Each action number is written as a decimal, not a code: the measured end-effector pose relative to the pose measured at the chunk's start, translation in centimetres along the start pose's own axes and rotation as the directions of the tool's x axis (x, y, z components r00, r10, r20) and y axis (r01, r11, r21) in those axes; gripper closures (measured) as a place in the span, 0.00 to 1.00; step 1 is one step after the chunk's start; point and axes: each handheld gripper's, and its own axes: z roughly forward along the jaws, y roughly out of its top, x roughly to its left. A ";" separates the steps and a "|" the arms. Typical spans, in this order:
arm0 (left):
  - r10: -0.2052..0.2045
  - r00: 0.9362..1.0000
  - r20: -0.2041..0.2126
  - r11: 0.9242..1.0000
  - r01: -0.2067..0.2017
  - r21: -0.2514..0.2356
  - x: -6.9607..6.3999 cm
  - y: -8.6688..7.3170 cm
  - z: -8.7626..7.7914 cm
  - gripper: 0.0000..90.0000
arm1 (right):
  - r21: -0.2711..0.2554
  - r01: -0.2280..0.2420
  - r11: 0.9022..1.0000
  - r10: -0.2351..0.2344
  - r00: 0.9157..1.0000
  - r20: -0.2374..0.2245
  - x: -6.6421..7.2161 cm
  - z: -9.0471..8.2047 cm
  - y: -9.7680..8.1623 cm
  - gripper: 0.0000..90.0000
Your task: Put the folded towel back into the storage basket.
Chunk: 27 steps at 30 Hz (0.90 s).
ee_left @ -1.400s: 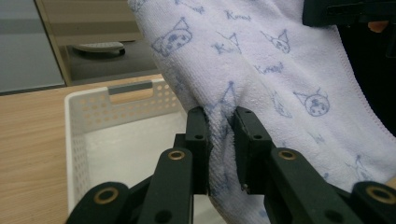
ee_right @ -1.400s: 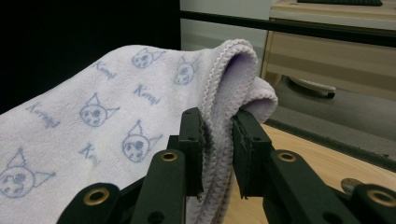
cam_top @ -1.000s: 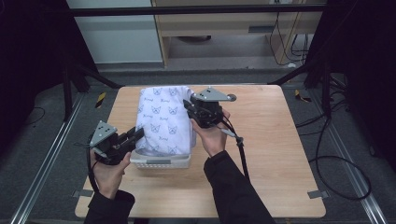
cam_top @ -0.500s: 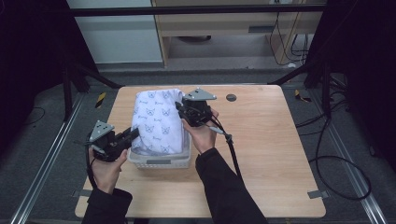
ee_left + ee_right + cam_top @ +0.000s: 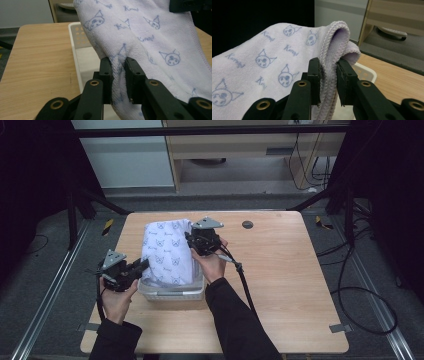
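Observation:
A pale lilac towel (image 5: pixel 167 252) printed with small cat faces hangs stretched over a white plastic basket (image 5: pixel 172 292) on the wooden table. My left gripper (image 5: pixel 144 264) is shut on a fold of the towel (image 5: pixel 150 50) at the basket's left side, its jaws pinching the cloth (image 5: pixel 118 75). My right gripper (image 5: pixel 190 239) is shut on the towel's doubled stitched hem (image 5: pixel 329 67) at the upper right, holding it raised above the basket (image 5: pixel 364 71).
The light wooden table (image 5: pixel 295 285) has bare room to the right and front of the basket. A small dark round hole (image 5: pixel 247 224) sits near its far edge. Cables trail on the floor at the right; a cabinet stands behind the table.
Both grippers have shifted left with the towel. The right gripper has moved left and slightly down over the basket; the left has drawn back toward the table's left edge.

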 end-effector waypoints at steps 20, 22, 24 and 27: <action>0.027 0.999 -0.024 0.996 -0.025 0.089 0.0 -1.7 2.7 0.85 | 0.082 -0.014 0.997 0.013 1.000 0.015 -0.8 2.7 -2.7 0.83; 0.033 0.999 -0.027 0.995 -0.030 0.095 0.0 -1.8 3.0 0.85 | 0.086 -0.022 0.996 0.021 1.000 0.017 -0.9 2.9 -2.9 0.83; 0.042 0.999 -0.031 0.994 -0.038 0.104 -0.2 -2.0 3.3 0.85 | 0.090 -0.022 0.996 0.020 1.000 0.020 -1.0 3.1 -3.2 0.83; 0.046 0.998 -0.038 0.993 -0.042 0.110 -0.2 -2.2 3.6 0.85 | 0.094 -0.030 0.995 0.028 0.999 0.023 -1.2 3.3 -3.6 0.83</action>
